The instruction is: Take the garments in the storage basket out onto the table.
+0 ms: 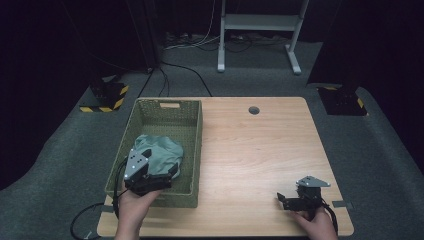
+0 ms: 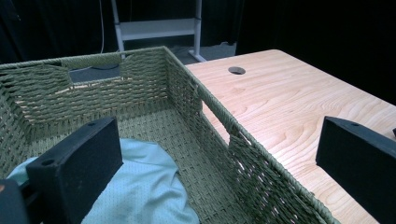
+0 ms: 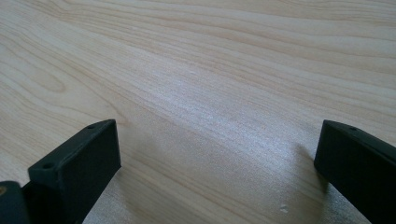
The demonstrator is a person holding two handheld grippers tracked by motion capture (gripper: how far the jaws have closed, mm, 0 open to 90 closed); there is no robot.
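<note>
The pale green cloth (image 1: 159,152) lies bunched in the near half of the woven green basket (image 1: 195,131), which stands at the 9 o'clock side of the desk (image 1: 260,150); judging from this, the work of getting the cloth into the basket looks as good as done. The left tongs (image 1: 172,172) hover over the basket's near end, at about 6 o'clock of the cloth, with their jaws spread wide and nothing between them. In the left gripper view one jaw stands above the cloth (image 2: 140,186) and the other out past the basket's wall (image 2: 243,140), over bare wood. The right tongs (image 1: 283,200) rest low at the 5 o'clock corner of the desk, well apart from the basket, jaws likewise spread and empty. No other loose item shows on the wood, so what is left seems only to draw both hands clear, unless the cloth needs tidying flatter.
</note>
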